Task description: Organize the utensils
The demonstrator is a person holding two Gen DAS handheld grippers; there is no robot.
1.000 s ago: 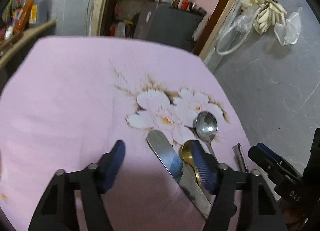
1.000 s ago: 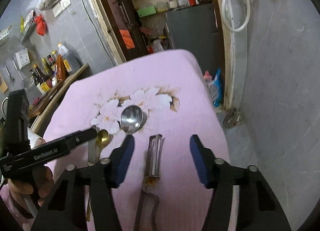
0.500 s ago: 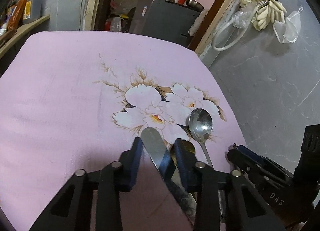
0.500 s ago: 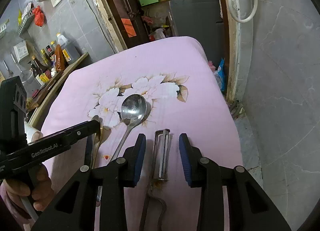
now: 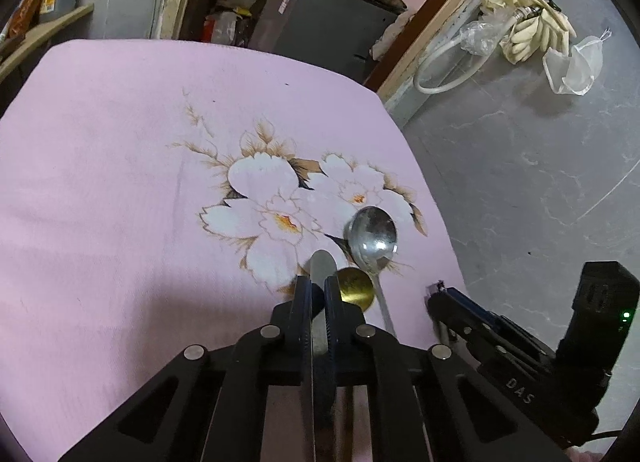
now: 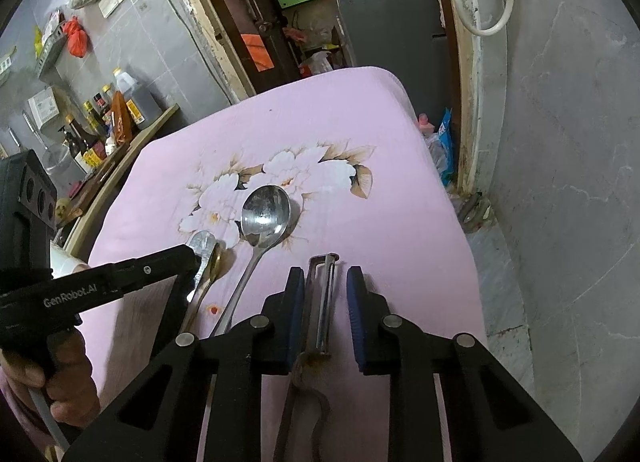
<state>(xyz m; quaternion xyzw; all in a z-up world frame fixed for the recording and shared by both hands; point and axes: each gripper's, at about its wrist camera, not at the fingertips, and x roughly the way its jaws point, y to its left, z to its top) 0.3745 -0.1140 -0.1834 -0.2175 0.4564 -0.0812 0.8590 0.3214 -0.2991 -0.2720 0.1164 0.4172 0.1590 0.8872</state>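
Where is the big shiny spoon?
The big spoon lies on the pink cloth with its bowl on the flower print. In the right wrist view it sits between the peeler and the small gold spoon.

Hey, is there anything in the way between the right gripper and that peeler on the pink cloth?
Nothing visible. The right gripper already straddles the peeler, its jaws closing, with a gap left on the right side. The big spoon lies clear to the left.

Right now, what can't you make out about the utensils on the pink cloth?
- Knife handle: left wrist view, hidden under the left gripper.
- Gold spoon handle: same view, covered by that gripper.
- Peeler handle end: right wrist view, cut off by the bottom edge, beneath the right gripper.
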